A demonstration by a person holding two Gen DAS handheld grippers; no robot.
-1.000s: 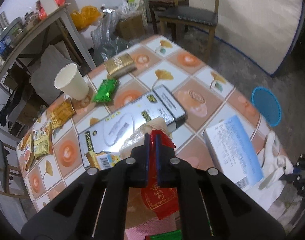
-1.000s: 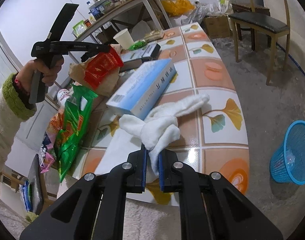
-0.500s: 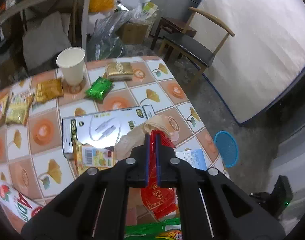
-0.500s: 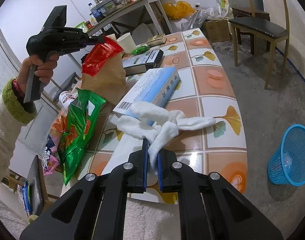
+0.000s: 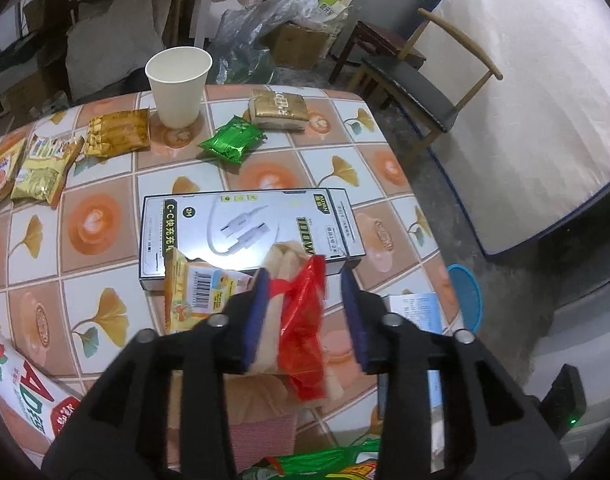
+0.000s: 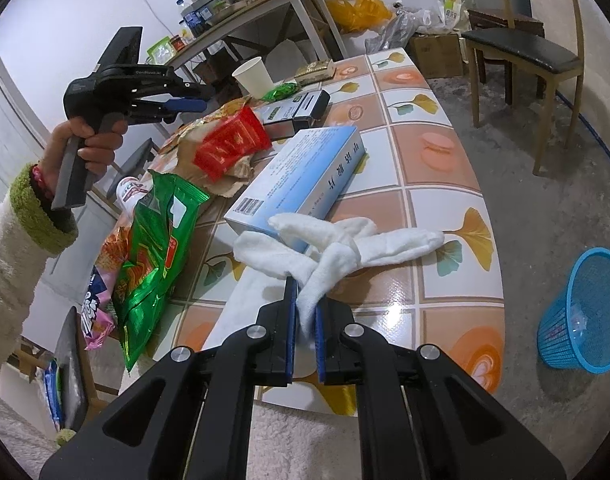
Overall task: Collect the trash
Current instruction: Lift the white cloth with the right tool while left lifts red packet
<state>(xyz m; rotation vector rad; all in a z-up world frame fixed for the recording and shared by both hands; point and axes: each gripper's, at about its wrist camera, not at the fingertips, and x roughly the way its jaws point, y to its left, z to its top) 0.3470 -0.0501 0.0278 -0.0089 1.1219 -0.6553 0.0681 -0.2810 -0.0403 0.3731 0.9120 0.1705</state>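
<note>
On my left wrist view, a white cable box (image 5: 249, 232) lying on the table reads "C-C", "2M" and "100W", alongside Chinese characters. A white packet (image 5: 23, 388) at the lower left shows large red letters "AD". Other print is too small for me to read.

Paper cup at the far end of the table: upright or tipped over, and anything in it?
Upright. The paper cup stands on its base on the table, mouth up. The visible inside looks bare white; its bottom is hidden, so contents cannot be told.
</note>
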